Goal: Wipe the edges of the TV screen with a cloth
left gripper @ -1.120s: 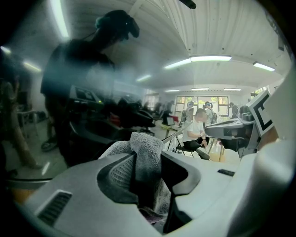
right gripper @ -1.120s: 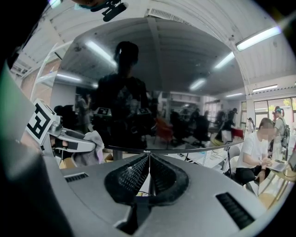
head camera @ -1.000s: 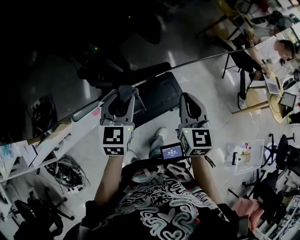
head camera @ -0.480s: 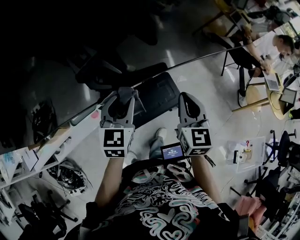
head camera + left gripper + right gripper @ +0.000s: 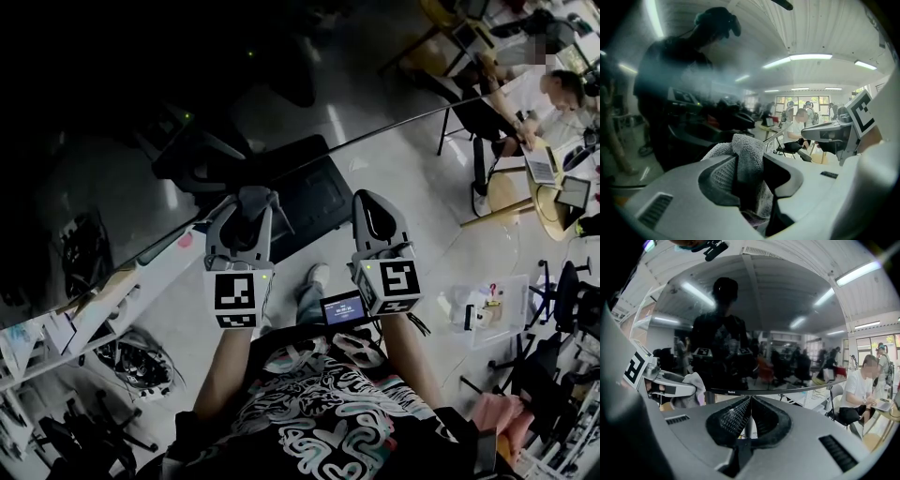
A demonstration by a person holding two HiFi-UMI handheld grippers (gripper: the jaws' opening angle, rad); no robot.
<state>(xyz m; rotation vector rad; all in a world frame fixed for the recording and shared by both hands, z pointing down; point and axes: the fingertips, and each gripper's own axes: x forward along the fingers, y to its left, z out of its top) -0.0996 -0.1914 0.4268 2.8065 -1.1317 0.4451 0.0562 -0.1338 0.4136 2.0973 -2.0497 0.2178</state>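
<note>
The TV screen (image 5: 141,122) is a big dark glossy panel that fills the upper left of the head view. Its thin lower edge (image 5: 375,131) slants up to the right. My left gripper (image 5: 246,208) is shut on a grey terry cloth (image 5: 253,199), close below that edge. In the left gripper view the cloth (image 5: 746,149) bulges up between the jaws of that gripper (image 5: 749,164). My right gripper (image 5: 372,208) hangs beside it, shut and empty. The right gripper view shows its pads (image 5: 740,416) pressed together under the bezel (image 5: 778,390), with the cloth (image 5: 695,389) at the left.
A white shelf unit (image 5: 112,281) stands under the screen at the left. A black object (image 5: 314,197) lies on the floor between the grippers. People sit at a round table (image 5: 553,187) at the right. A clear plastic box (image 5: 487,314) and office chairs (image 5: 572,300) stand further right.
The left gripper sits slightly lower in the view, still shut on the cloth. The right gripper has barely moved. The screen's edge has drifted a little upward in the picture.
</note>
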